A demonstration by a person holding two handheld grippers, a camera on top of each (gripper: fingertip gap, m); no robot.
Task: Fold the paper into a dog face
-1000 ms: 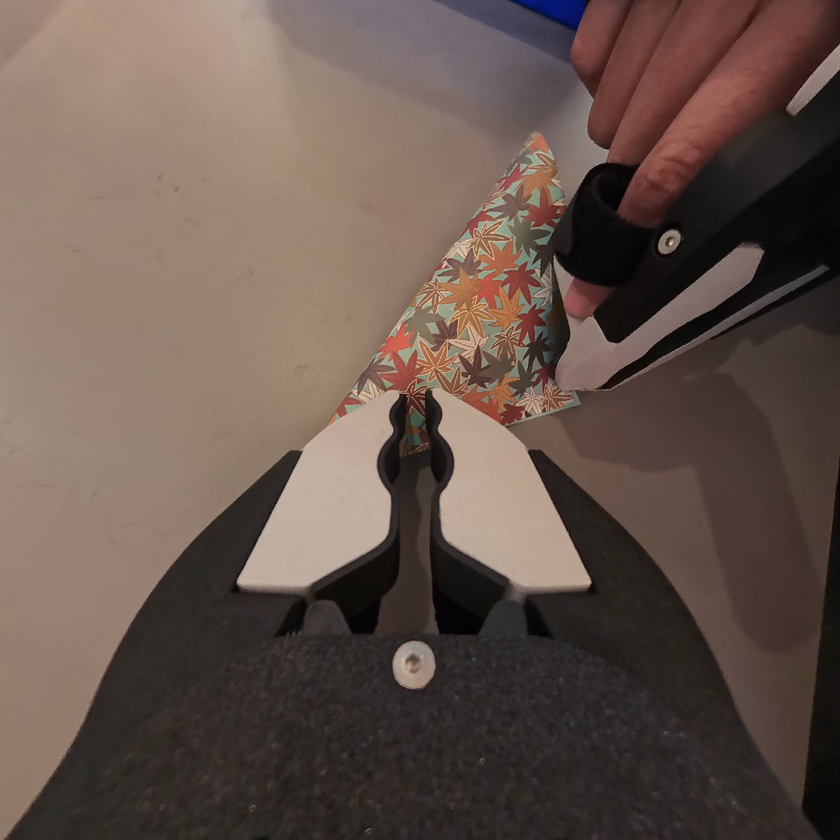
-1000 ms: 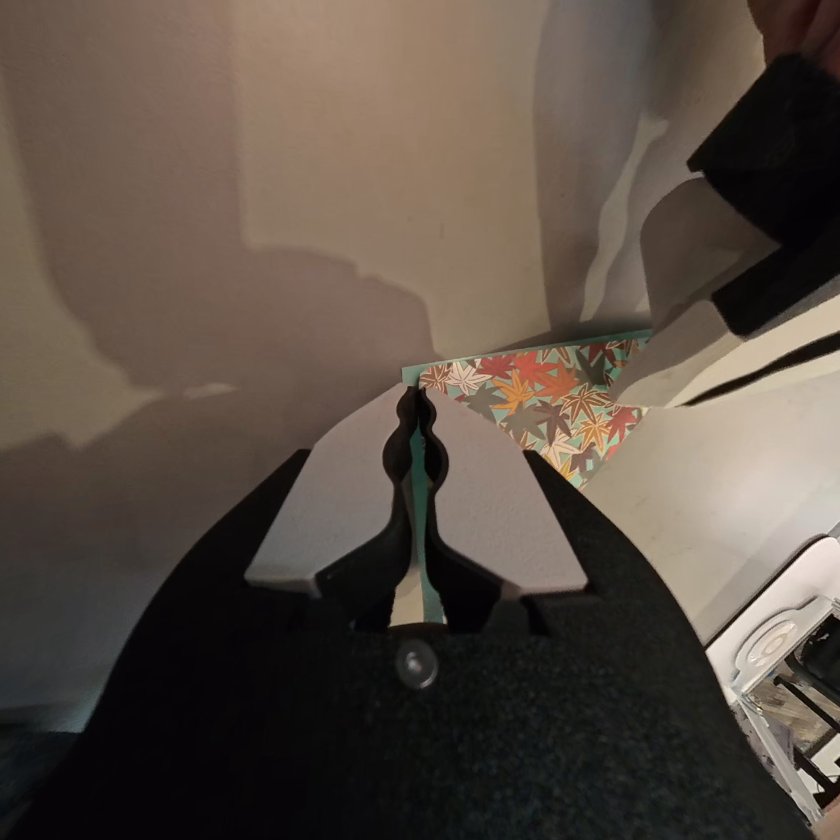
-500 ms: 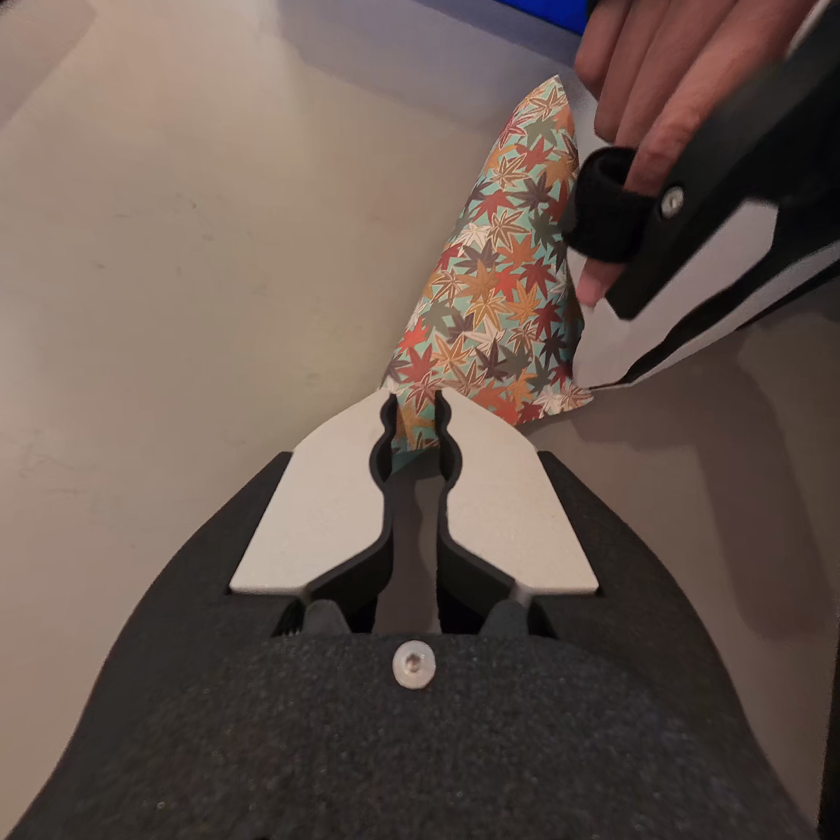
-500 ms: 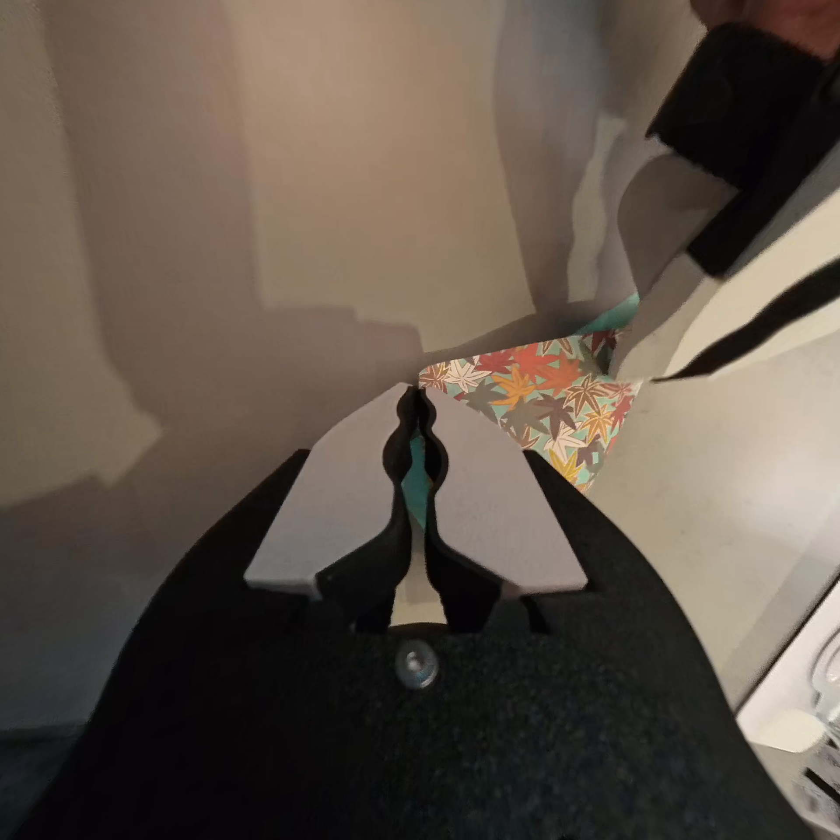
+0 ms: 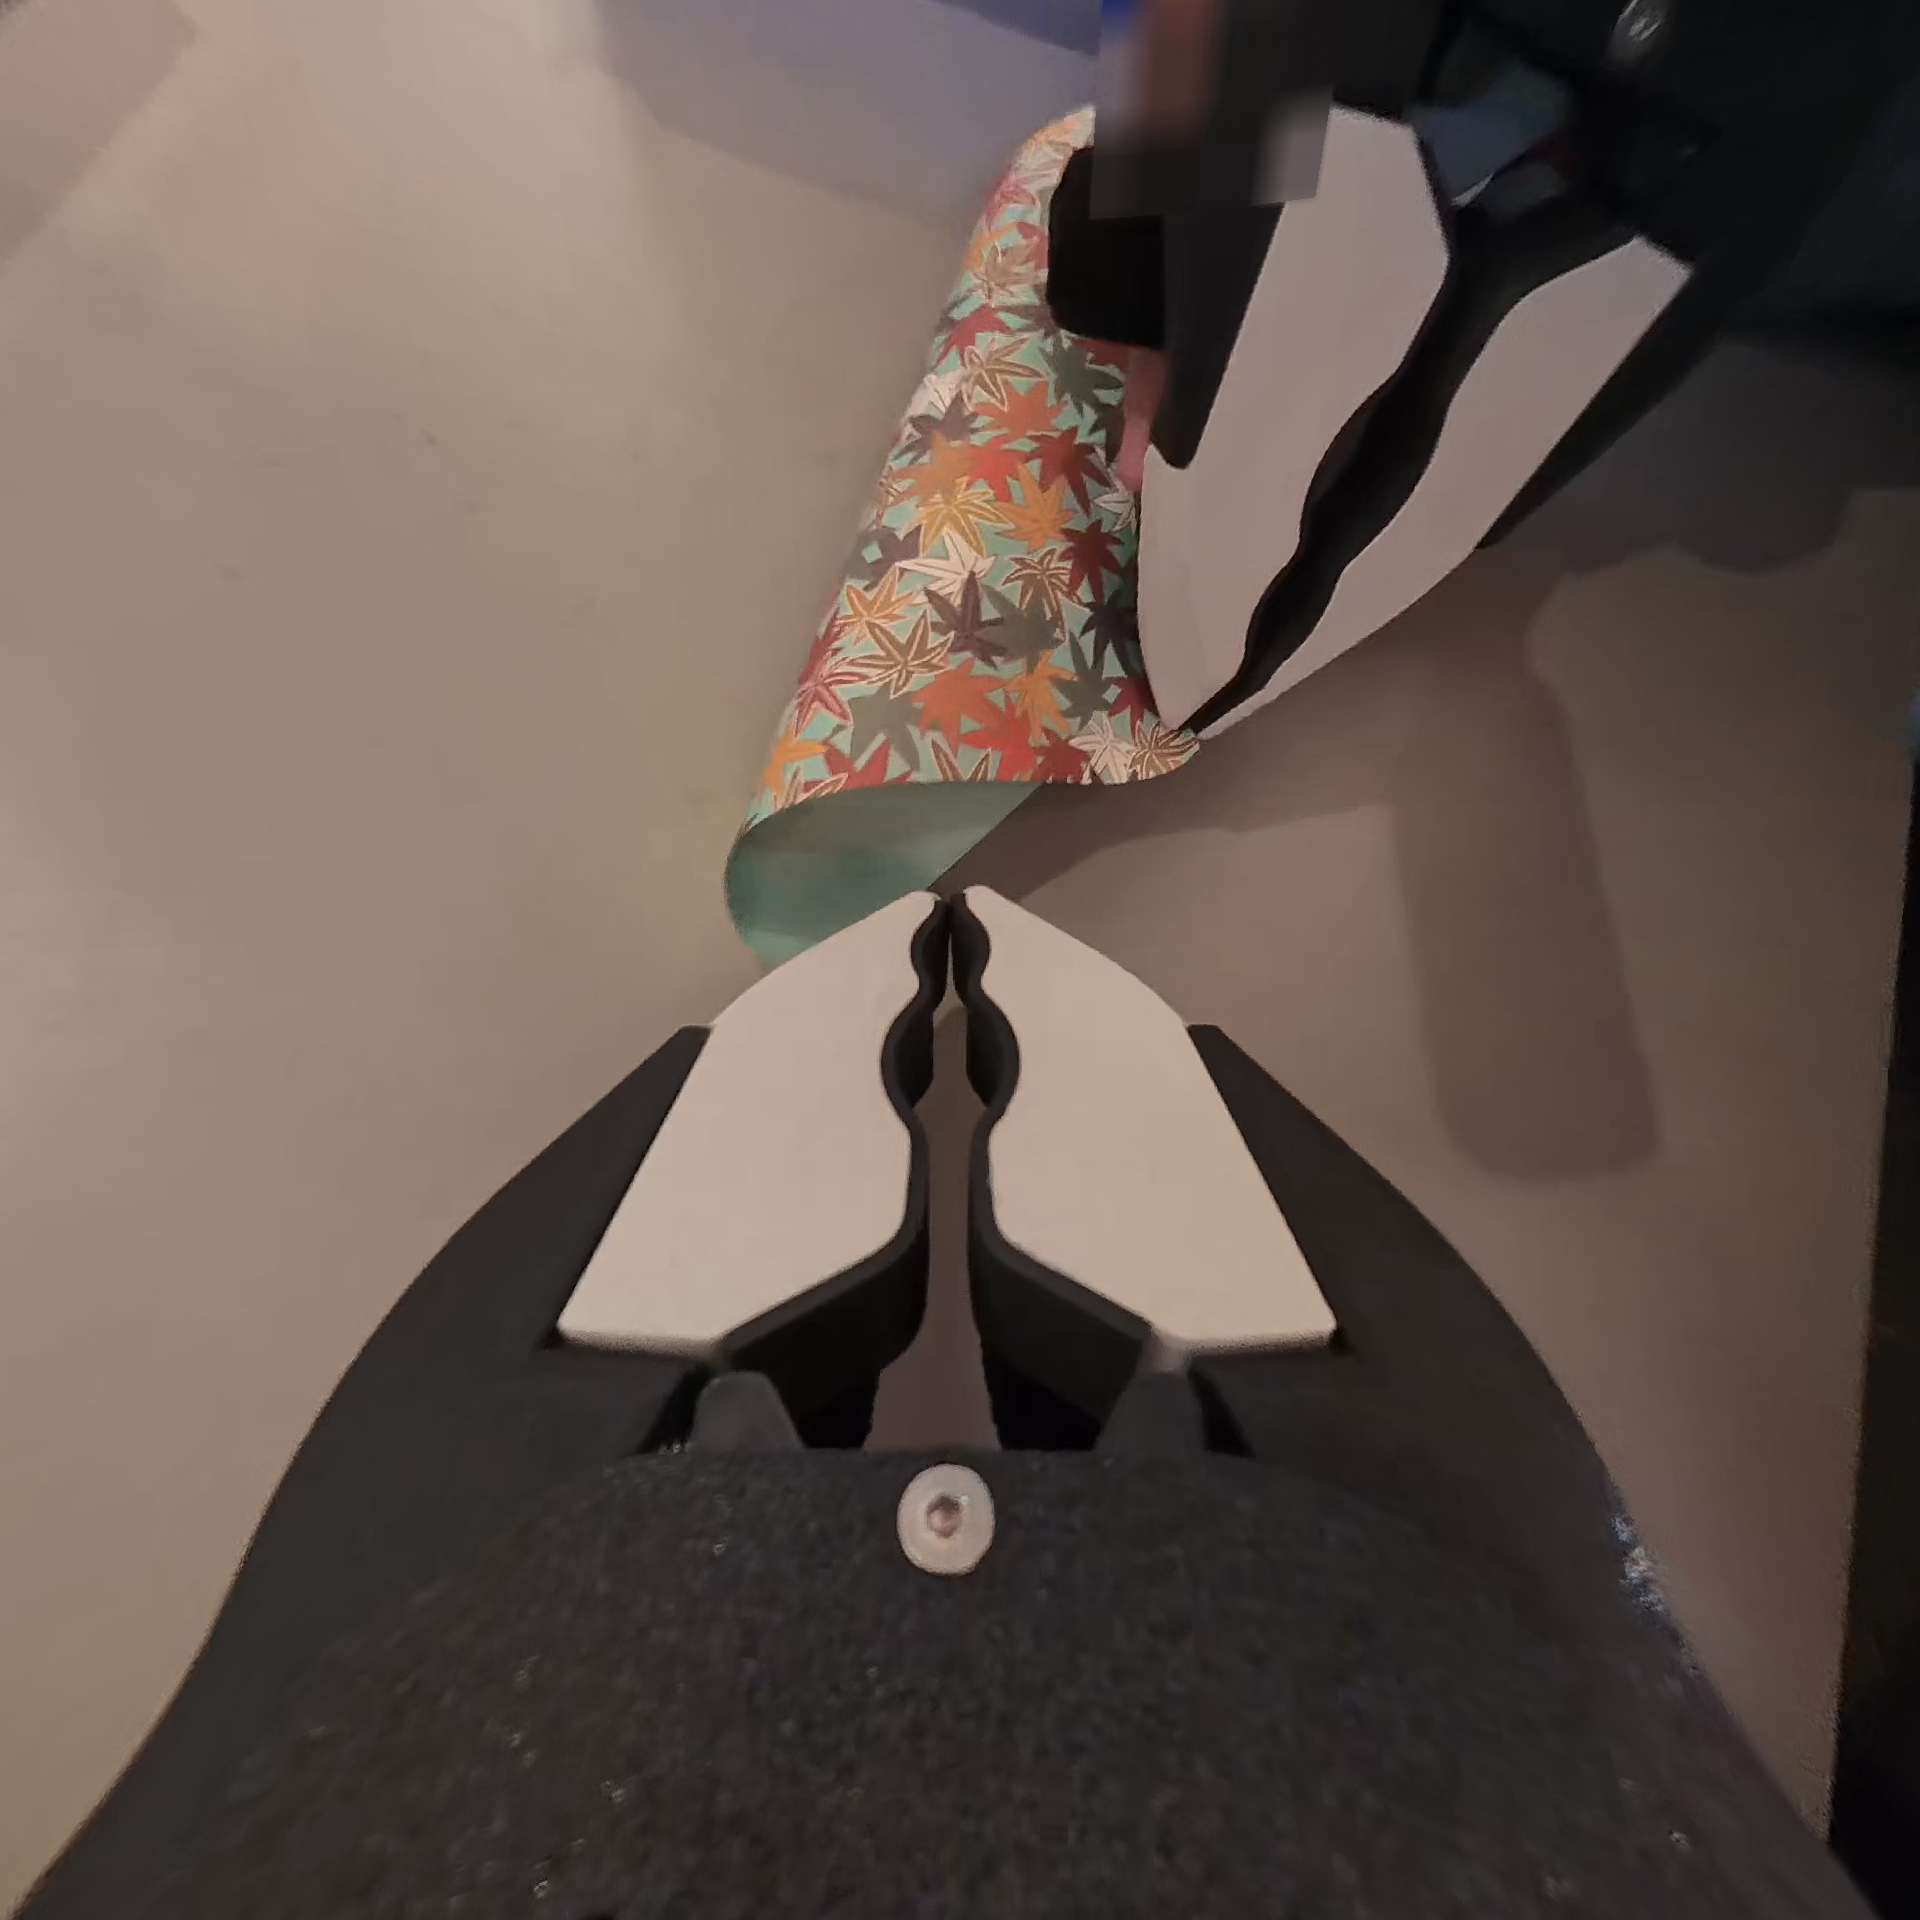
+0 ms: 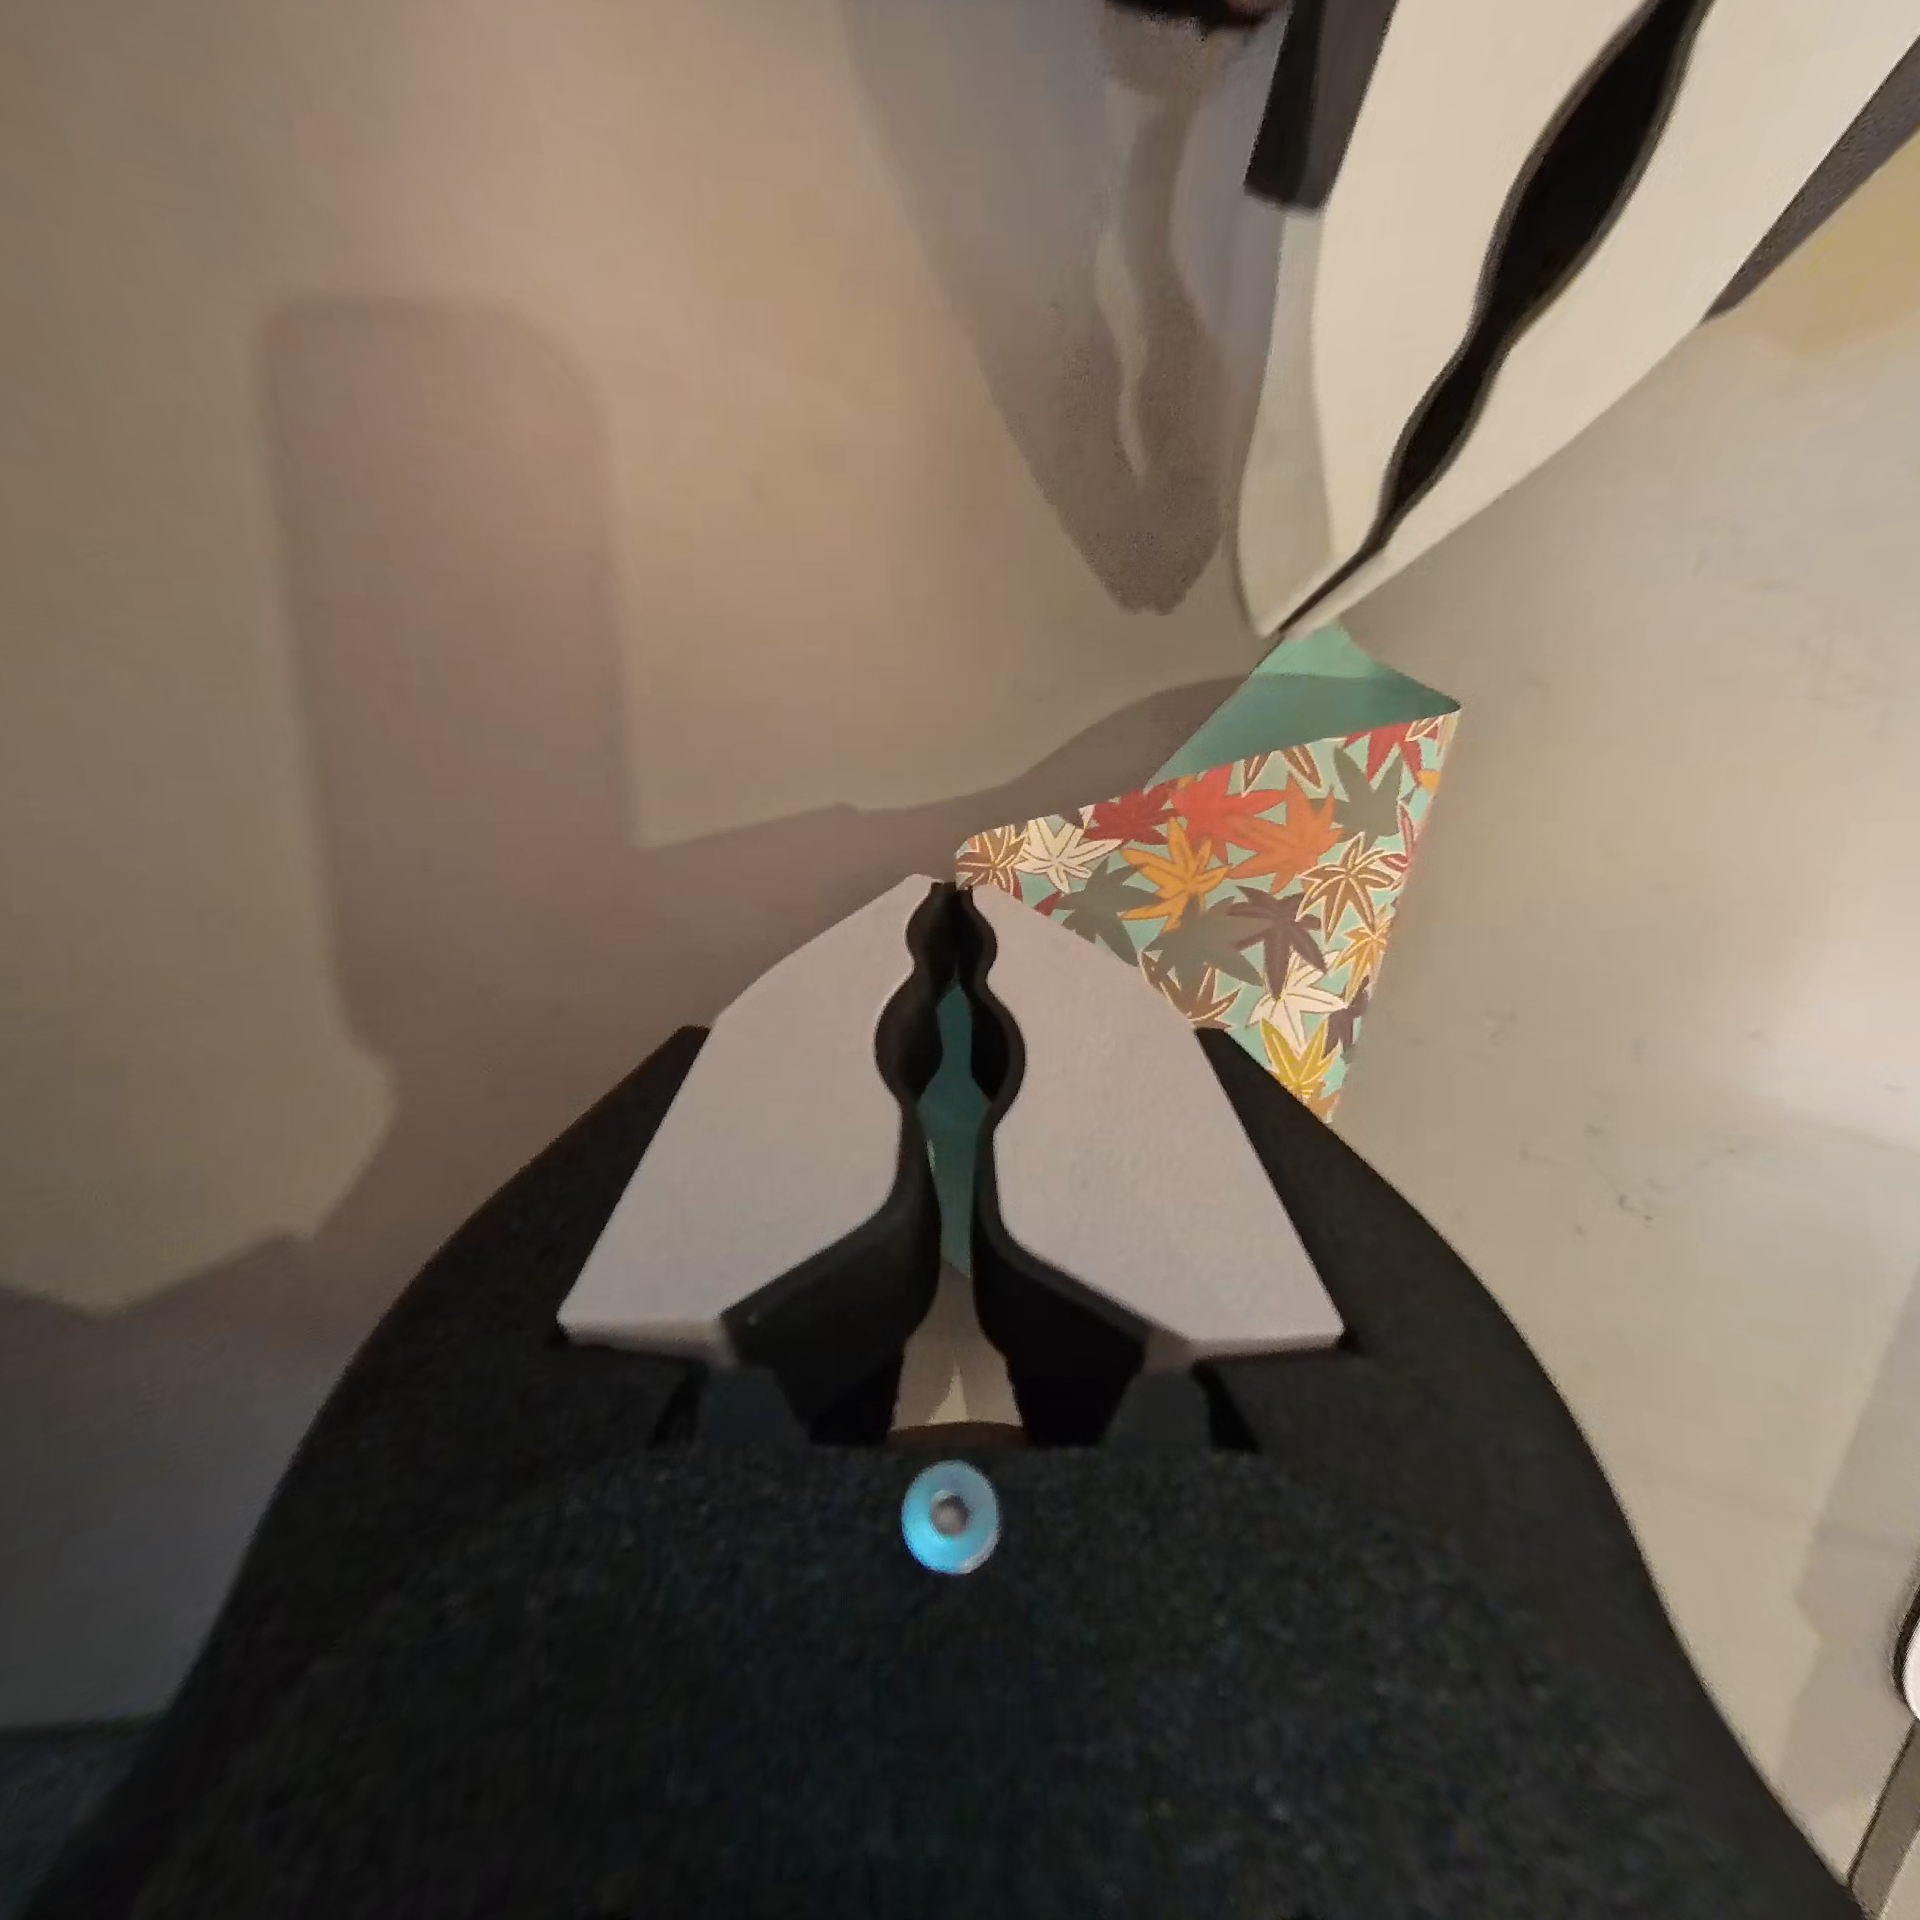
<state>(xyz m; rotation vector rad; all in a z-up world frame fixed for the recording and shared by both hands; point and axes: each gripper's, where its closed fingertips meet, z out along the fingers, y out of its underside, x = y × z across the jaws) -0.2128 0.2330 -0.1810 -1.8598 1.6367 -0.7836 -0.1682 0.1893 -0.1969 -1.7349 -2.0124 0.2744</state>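
Inspector: Left claw [image 5: 948,912], nearest the lens in the left wrist view: condition?

Assessor: Clenched. Its tips meet at the turquoise underside corner of the paper [image 5: 987,582]. The right wrist view shows the same claw [image 6: 1276,621] pressed tip-first on that turquoise corner. I record it as grasping the paper.

Inspector: Right claw [image 6: 951,902]?

Assessor: Clenched as well. A turquoise strip of the sheet shows in the slot between its fingers, so it is grasping the paper [image 6: 1226,873]. From the left side it is seen farther off, tips [image 5: 1205,717] pinching the patterned corner.

Inspector: Location of the sheet?

Assessor: Held between both claws above the pale desk [image 5: 416,520]. It is curled, leaf-patterned face outward and plain turquoise face rolled under. Whether its lower edge touches the desk cannot be determined.

Inspector: Obstructions?

Assessor: Each claw body covers the near part of the sheet in its own view. The right claw's housing and a black strap [image 5: 1112,260] hide the sheet's far right edge. Heavy shadows fall across the desk [image 6: 1662,935].

Inspector: Periphery?

Assessor: A white object [image 6: 1910,1662] is cut off at the frame edge and cannot be identified. A blue sliver [image 5: 1096,16] lies at the far desk edge.
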